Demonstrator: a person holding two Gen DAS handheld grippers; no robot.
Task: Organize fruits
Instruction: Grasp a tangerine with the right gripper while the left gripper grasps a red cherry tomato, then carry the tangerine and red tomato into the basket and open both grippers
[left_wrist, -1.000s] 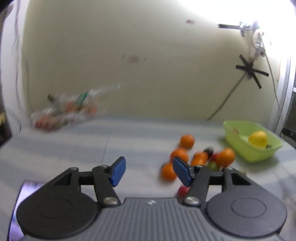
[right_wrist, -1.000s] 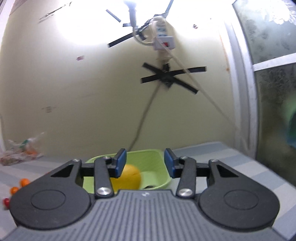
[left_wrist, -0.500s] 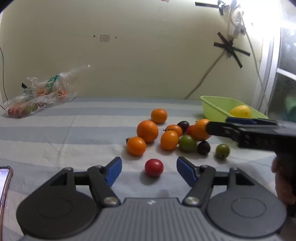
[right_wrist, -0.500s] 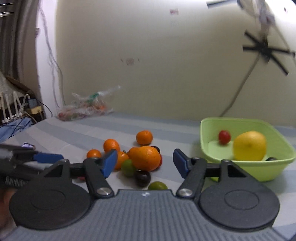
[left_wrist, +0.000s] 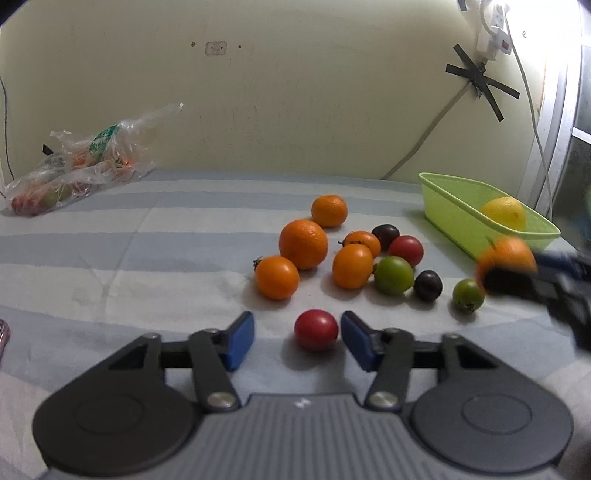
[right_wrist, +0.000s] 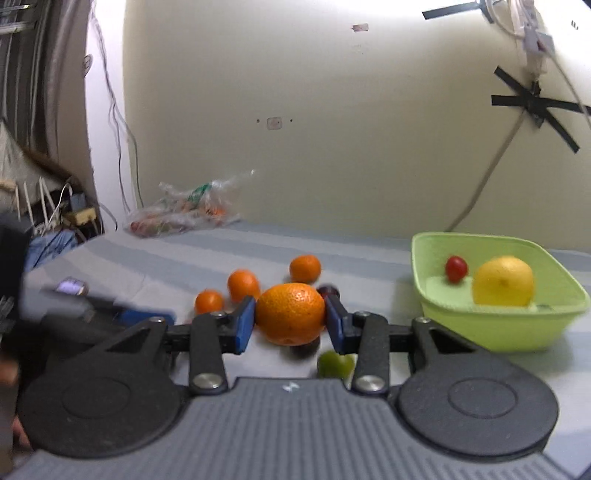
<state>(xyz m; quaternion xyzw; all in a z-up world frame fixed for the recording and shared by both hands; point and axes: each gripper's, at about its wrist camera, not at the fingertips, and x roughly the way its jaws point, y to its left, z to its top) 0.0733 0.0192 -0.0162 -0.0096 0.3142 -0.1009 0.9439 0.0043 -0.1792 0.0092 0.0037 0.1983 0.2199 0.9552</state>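
Observation:
My left gripper is open, its blue pads on either side of a red tomato on the striped cloth. Beyond lie several oranges, a green fruit and dark plums. My right gripper is shut on a large orange, which also shows blurred at the right of the left wrist view. The green basket holds a yellow lemon and a small red tomato.
A plastic bag of produce lies at the back left against the wall. A cable runs down the wall behind the basket. A phone lies on the cloth at the left. A small green fruit sits under my right gripper.
My right gripper has closed on the large orange and carried it right toward the basket. My left gripper has moved forward and lower around the red tomato.

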